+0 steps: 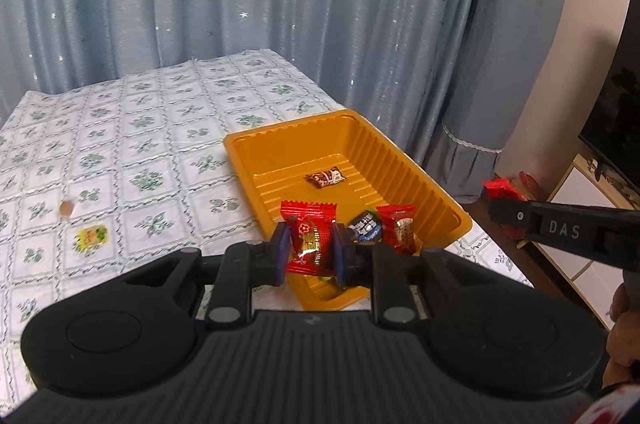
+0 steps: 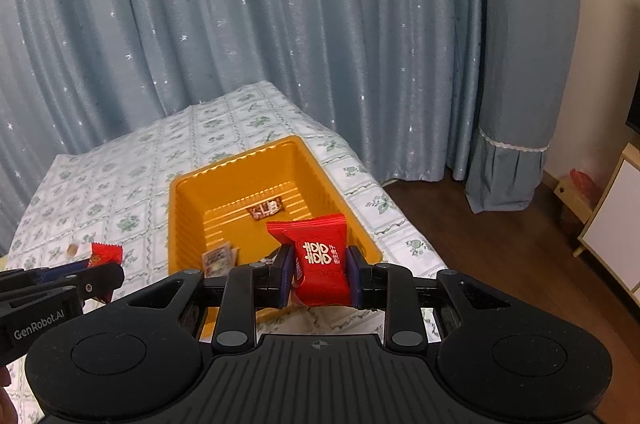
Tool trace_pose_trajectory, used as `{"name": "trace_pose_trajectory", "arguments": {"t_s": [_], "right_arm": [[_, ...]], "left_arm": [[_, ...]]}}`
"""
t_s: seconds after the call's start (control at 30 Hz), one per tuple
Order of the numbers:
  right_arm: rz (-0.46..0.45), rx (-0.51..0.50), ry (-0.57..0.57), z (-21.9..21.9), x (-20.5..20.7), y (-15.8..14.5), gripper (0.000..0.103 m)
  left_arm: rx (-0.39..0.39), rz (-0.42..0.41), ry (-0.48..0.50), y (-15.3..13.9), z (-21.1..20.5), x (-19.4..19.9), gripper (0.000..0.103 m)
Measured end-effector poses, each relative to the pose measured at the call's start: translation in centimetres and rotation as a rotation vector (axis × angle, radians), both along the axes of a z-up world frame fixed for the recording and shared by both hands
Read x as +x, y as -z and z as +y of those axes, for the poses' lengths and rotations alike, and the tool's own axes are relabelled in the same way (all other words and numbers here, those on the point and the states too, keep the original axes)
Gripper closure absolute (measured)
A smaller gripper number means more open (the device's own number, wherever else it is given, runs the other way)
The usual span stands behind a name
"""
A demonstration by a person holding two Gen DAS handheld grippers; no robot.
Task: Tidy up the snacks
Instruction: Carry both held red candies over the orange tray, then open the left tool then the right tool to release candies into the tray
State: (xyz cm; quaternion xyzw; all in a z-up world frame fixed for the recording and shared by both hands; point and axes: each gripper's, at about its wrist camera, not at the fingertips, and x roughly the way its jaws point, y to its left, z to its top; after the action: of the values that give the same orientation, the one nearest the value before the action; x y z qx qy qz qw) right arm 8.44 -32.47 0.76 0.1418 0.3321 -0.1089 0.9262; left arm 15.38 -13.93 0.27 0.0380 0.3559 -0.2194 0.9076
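Just past the near edge of the orange tray [image 1: 404, 159], the left gripper [image 1: 310, 254] and right gripper [image 2: 320, 276] each pinch a red snack, left red packet [image 1: 310, 240] and right red packet [image 2: 318, 256], with the tray lying ahead and below both.

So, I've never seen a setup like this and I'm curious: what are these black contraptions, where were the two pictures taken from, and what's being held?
Each black contraption is a hand-held gripper with a camera looking along its jaws; a person carries one in each hand. One picture is from the left gripper, shut on a red flower-printed candy. The other is from the right gripper, shut on a red packet with white characters. Both hover by an orange tray holding a few candies, on a floral tablecloth where a yellow candy lies loose.
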Motion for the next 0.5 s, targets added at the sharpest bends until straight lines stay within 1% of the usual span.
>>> {"name": "trace_pose_trajectory", "arguments": {"t_s": [0.2,0.5], "right_arm": [[-0.001,0.026,0.01,-1.6,1.7,0.9,0.075],[-0.002,0.049,0.017,-2.9,3.7,2.3,0.075]], "left_arm": [[0.021,0.018,0.034,1.7,-1.8,2.3,0.083],[0.026,0.04,0.082,4.9,-4.3,5.7,0.083]]}}
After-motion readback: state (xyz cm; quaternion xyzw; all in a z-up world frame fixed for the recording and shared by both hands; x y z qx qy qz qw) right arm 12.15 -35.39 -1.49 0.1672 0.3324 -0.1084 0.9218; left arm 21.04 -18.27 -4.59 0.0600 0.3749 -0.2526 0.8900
